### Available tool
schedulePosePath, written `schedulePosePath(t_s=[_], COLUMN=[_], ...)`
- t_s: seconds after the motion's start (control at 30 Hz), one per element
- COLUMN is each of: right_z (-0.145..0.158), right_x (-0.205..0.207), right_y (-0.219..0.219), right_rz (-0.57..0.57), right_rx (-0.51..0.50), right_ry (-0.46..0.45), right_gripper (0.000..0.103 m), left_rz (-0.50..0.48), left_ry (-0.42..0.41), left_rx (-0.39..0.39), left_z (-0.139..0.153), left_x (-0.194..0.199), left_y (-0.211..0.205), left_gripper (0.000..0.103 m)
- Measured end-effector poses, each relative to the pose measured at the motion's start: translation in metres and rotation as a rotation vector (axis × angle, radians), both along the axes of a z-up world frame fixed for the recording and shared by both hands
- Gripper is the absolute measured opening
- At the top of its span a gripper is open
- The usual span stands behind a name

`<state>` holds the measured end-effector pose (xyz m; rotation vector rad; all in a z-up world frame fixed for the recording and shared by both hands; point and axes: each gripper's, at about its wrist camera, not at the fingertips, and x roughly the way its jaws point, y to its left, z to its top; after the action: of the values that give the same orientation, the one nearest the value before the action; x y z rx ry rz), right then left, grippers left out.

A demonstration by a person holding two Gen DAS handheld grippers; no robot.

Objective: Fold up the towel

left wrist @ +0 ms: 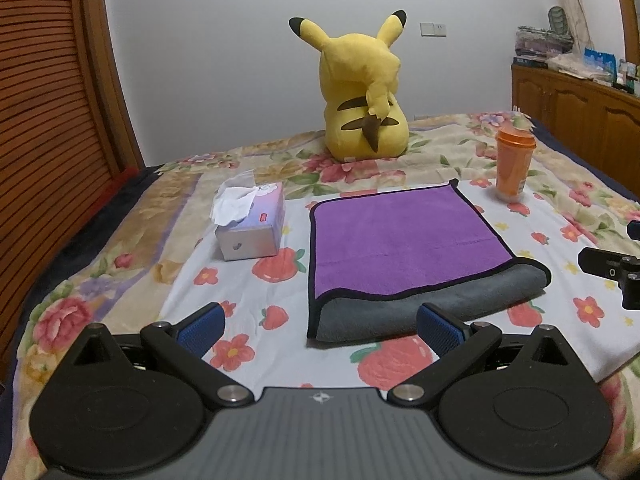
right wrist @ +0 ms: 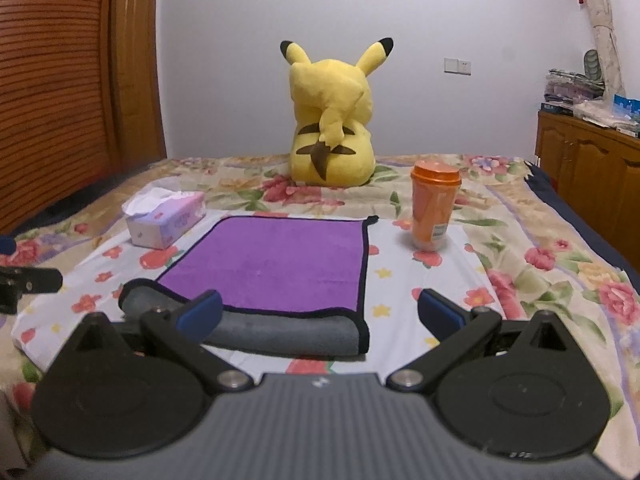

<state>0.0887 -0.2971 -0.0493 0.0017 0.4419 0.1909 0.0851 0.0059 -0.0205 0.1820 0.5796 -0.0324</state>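
While both tools [left wrist: 320, 330] [right wrist: 320, 312] hang spread apart, risk of dragging the towel [left wrist: 400, 236] into the orange cup [left wrist: 515, 166] near the bed's far right edge.

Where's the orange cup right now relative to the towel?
The orange cup stands upright on the bedspread, just beyond the towel's far right corner and apart from it, in front and to the right of the yellow plush.

The towel [left wrist: 400, 236] lies folded on the bed [left wrist: 120, 248]. A tissue box [left wrist: 250, 226] sits just left of it, a cup [left wrist: 514, 166] stands near its far right corner, and a plush toy [left wrist: 362, 100] sits behind, before the wall [left wrist: 240, 40]. A cabinet [left wrist: 580, 108] stands to the right of the bed.
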Motion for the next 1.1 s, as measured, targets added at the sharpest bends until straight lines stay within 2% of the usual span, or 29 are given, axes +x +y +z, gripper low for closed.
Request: schedulePosePath(t_s=[0.5,0.87,1.1], right_z=[-0.012,-0.023,-0.029], right_x=[0.035,0.063,0.077], right_y=[0.006,0.005,0.003], right_rz=[0.051,0.084,0.106], right_rx=[-0.035,-0.011,0.008], right_ry=[0.050,0.099,0.132], right_gripper=[0.103,0.103,0.103], left_rz=[-0.004,0.006,-0.001], left_ry=[0.052,0.086,0.115], left_rx=[-0.003,-0.019,-0.046], left_z=[-0.019,-0.033,-0.041], left_x=[0.046,0.080,0.098], left_y=[0.010,0.018,0.022], left_gripper=[0.103,0.103,0.098])
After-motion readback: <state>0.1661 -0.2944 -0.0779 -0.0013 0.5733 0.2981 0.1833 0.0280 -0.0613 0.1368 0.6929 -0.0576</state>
